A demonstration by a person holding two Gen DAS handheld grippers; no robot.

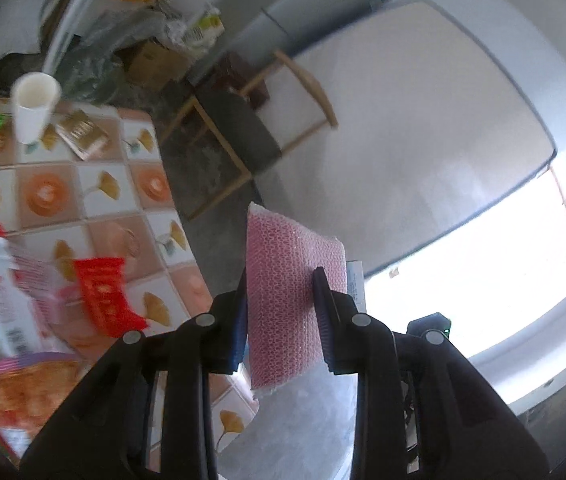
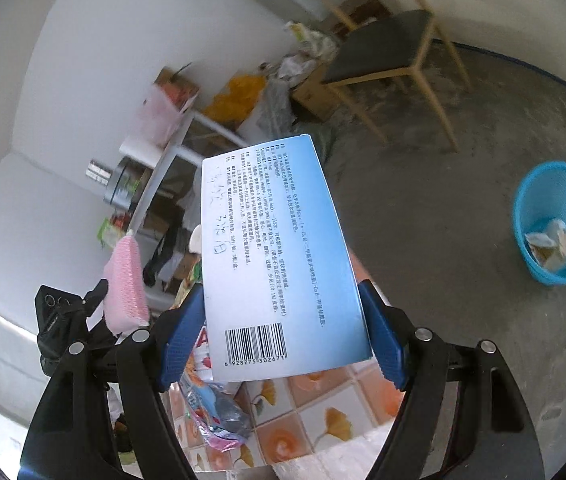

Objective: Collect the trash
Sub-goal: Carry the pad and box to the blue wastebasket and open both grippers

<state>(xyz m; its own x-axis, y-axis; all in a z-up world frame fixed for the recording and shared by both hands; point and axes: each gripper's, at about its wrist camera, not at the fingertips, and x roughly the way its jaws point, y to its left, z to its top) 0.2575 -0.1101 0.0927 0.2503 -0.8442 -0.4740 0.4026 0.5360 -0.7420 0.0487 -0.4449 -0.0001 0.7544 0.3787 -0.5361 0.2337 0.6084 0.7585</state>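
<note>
Pink netted sponge (image 1: 289, 300); blue-white box (image 2: 279, 264); blue basket (image 2: 559, 222); ginkgo-patterned tablecloth (image 1: 103, 196)

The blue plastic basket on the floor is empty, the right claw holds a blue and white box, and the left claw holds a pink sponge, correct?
Not quite: the right wrist view shows the blue plastic basket already contains crumpled paper. The rest stands: the right claw holds the blue and white box, the left claw the pink sponge.

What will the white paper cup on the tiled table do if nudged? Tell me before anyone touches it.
The white paper cup stands upright and looks empty, so it is probably very light and apt to tip. It looks thin-walled, so a firm squeeze would likely crush it. Once over, it may roll.
</note>
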